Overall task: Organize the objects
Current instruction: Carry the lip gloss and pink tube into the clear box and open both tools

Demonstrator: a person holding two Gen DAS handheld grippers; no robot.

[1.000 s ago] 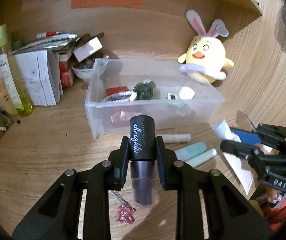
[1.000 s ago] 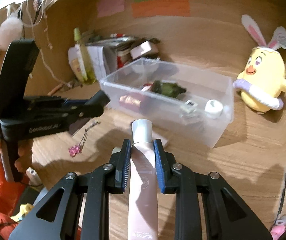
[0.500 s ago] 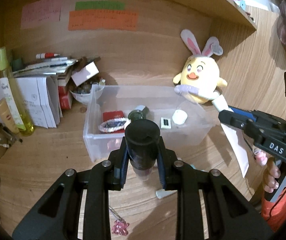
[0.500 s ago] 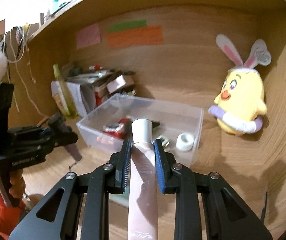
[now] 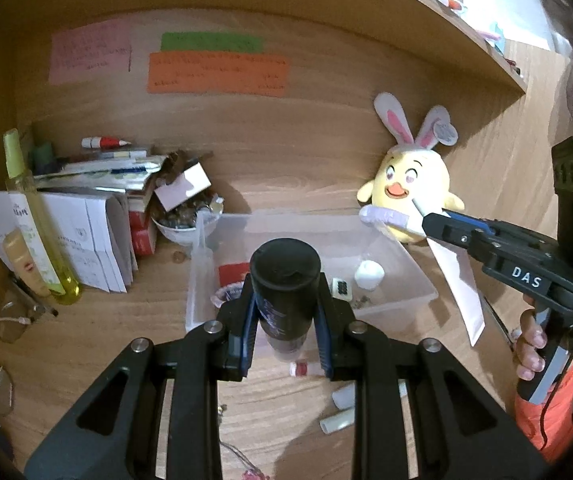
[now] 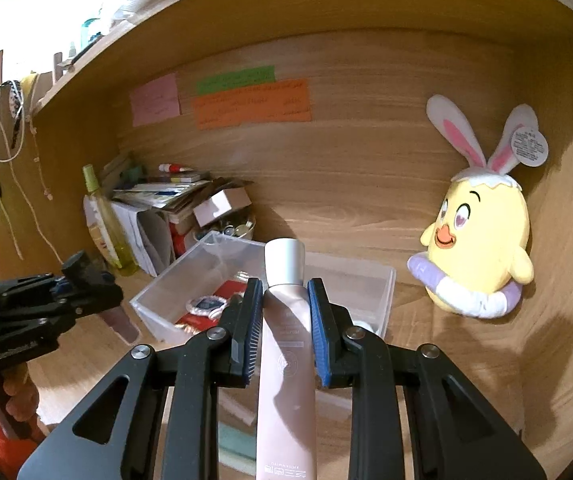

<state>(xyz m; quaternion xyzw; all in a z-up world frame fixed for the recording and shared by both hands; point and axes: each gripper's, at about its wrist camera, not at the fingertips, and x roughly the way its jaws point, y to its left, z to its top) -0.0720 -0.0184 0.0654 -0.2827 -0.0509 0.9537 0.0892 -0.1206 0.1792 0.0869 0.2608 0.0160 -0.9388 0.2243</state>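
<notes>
My left gripper (image 5: 285, 312) is shut on a dark spray bottle (image 5: 285, 280) with a black cap, held upright in the air in front of the clear plastic bin (image 5: 414, 276). My right gripper (image 6: 285, 316) is shut on a pale pink tube (image 6: 286, 344) with a grey cap, lifted above the desk near the bin (image 6: 386, 292). The right gripper and its tube (image 5: 456, 284) show at the right of the left wrist view. The left gripper and bottle (image 6: 120, 322) show at the left of the right wrist view. The bin holds a red card, a white roll and small items.
A yellow bunny plush (image 6: 482, 240) leans at the back right. Stacked papers, boxes, a bowl and a yellow-green bottle (image 5: 38, 240) crowd the back left. Small tubes (image 5: 338, 420) and a pink charm lie on the desk below the left gripper. A shelf overhangs.
Both grippers have risen well above the desk with their objects and tilted up, so the bin now sits lower and farther in both views.
</notes>
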